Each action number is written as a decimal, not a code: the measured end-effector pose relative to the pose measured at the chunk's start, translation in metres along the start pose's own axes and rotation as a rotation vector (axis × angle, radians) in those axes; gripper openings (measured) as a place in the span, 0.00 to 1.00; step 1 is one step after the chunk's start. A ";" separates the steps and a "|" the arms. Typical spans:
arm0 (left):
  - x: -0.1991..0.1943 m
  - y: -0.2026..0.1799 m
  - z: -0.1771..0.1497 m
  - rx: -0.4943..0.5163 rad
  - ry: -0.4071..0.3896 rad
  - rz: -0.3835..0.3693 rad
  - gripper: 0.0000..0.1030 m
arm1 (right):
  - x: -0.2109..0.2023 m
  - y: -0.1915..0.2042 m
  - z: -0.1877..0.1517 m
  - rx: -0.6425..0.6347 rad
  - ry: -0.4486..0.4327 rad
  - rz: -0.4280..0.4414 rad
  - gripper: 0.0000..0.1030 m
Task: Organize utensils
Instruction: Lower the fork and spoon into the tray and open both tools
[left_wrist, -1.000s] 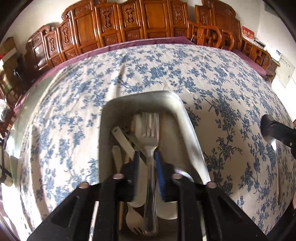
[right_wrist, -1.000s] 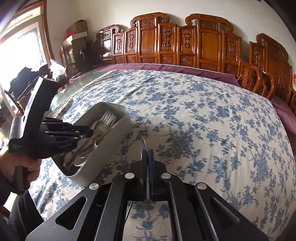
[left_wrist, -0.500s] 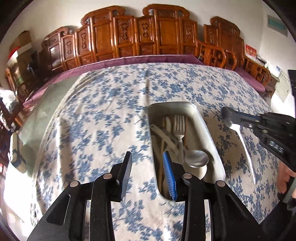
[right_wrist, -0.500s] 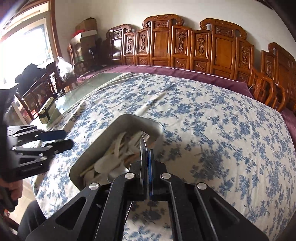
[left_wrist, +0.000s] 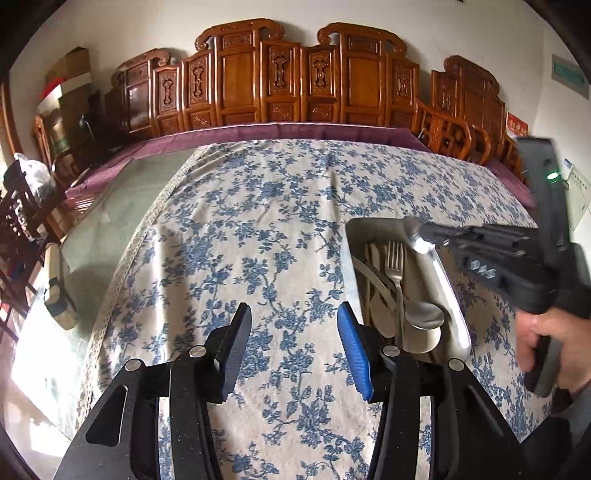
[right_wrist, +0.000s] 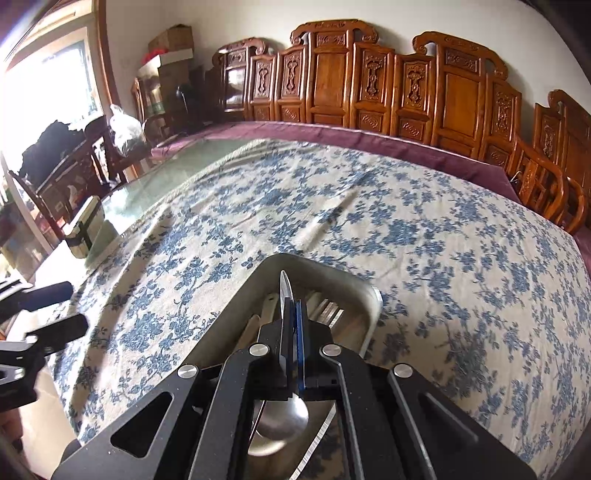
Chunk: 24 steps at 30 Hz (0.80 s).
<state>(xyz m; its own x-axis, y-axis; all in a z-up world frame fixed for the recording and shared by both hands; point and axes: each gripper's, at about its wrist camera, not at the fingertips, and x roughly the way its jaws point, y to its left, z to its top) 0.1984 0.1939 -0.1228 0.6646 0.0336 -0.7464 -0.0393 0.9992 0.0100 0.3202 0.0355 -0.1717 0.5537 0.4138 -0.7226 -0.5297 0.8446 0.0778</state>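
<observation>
Steel tray (left_wrist: 369, 225) lies on the blue-flowered tablecloth (left_wrist: 258, 229), holding a fork (left_wrist: 396, 266), a spoon (left_wrist: 424, 315) and pale wooden pieces. Left wrist view: the left gripper (left_wrist: 293, 339) stands beside the tray, its jaws parted with only cloth between them; they have just been opening and grasp nothing. The right gripper (left_wrist: 417, 230) reaches over the tray from the right, pinching a table knife (left_wrist: 443, 291) by its handle end, the blade hanging down across the tray's near rim.

Right wrist view: the right gripper (right_wrist: 293, 314) is closed tight on the knife (right_wrist: 286, 291), seen edge-on above the tray (right_wrist: 332, 273); its serrated blade (right_wrist: 317, 439) trails low behind the fingers. Likely hazards: released from here, the knife may land across the rim and tip out onto the cloth, since part of its length overhangs the near edge; a thin, end-on pinch could also let it pivot or slip early, striking the utensils below.
</observation>
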 end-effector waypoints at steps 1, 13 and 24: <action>-0.001 0.002 0.000 -0.005 -0.002 0.000 0.45 | 0.005 0.003 0.000 -0.002 0.006 -0.002 0.02; 0.003 -0.001 -0.002 -0.003 0.008 -0.005 0.45 | 0.047 0.002 -0.008 0.088 0.075 0.026 0.02; 0.002 -0.009 -0.004 0.005 0.004 -0.002 0.63 | 0.035 -0.002 -0.016 0.050 0.084 0.031 0.19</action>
<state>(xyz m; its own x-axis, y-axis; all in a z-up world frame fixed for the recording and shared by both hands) 0.1973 0.1852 -0.1272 0.6618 0.0314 -0.7490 -0.0343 0.9993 0.0115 0.3303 0.0431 -0.2076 0.4807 0.4120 -0.7741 -0.5117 0.8487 0.1339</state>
